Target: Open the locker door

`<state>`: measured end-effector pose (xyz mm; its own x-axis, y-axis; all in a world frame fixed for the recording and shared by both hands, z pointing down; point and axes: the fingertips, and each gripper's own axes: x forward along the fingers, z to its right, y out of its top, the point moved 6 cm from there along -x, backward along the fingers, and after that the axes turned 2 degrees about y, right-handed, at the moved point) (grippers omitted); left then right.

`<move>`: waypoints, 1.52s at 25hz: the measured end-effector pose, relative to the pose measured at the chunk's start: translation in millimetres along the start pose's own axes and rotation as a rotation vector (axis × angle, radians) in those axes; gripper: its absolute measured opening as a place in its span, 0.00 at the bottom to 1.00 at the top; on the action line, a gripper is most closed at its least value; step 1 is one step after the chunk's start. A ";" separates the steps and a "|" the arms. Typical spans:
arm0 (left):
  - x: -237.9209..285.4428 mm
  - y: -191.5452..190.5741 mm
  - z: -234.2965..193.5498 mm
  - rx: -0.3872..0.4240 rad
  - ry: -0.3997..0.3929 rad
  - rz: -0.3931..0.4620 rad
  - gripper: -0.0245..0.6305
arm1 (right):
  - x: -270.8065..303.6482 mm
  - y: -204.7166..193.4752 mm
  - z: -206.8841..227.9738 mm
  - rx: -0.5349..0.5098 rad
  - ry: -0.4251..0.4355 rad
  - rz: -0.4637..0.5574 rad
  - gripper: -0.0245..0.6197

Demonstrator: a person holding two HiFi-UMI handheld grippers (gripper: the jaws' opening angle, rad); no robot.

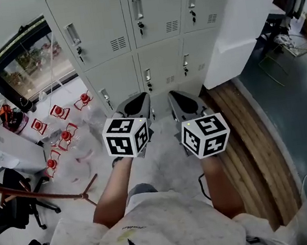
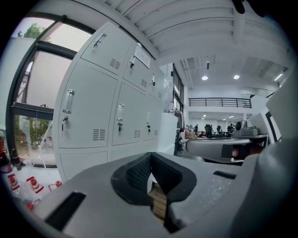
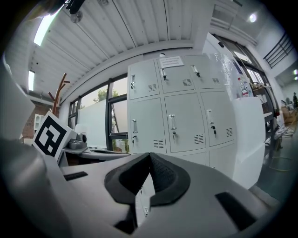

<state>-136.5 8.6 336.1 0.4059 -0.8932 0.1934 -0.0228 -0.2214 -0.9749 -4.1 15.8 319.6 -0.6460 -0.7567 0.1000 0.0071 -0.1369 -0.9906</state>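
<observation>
A bank of pale grey lockers stands ahead of me, each door with a handle, a lock and a vent, all shut. The same lockers fill the left gripper view, and the lockers rise ahead in the right gripper view. My left gripper is held in front of the lower locker row, short of the doors, jaws shut on nothing. My right gripper hangs beside it, also shut and empty. Neither touches a handle.
A white box-like cabinet stands right of the lockers. Wooden planks lie on the floor at right. Several red clamps lie on the floor at left, near a wooden coat stand and black chairs.
</observation>
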 end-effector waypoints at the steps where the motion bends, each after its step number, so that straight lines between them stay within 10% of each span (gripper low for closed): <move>1: 4.4 0.6 0.0 -0.001 0.007 0.000 0.05 | 2.4 0.3 4.1 -0.002 0.007 -0.001 0.04; 20: 103.4 23.2 -50.9 0.008 0.093 0.022 0.05 | 97.3 14.0 74.7 0.029 0.086 0.018 0.04; 38: 217.7 67.8 -142.2 0.013 0.116 0.047 0.05 | 243.1 43.6 146.6 0.320 0.176 0.101 0.05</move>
<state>-179.6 -256.4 327.8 0.2959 -0.9420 0.1586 -0.0267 -0.1741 -0.9844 -48.9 -267.8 314.4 -0.7513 -0.6587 -0.0415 0.2969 -0.2811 -0.9126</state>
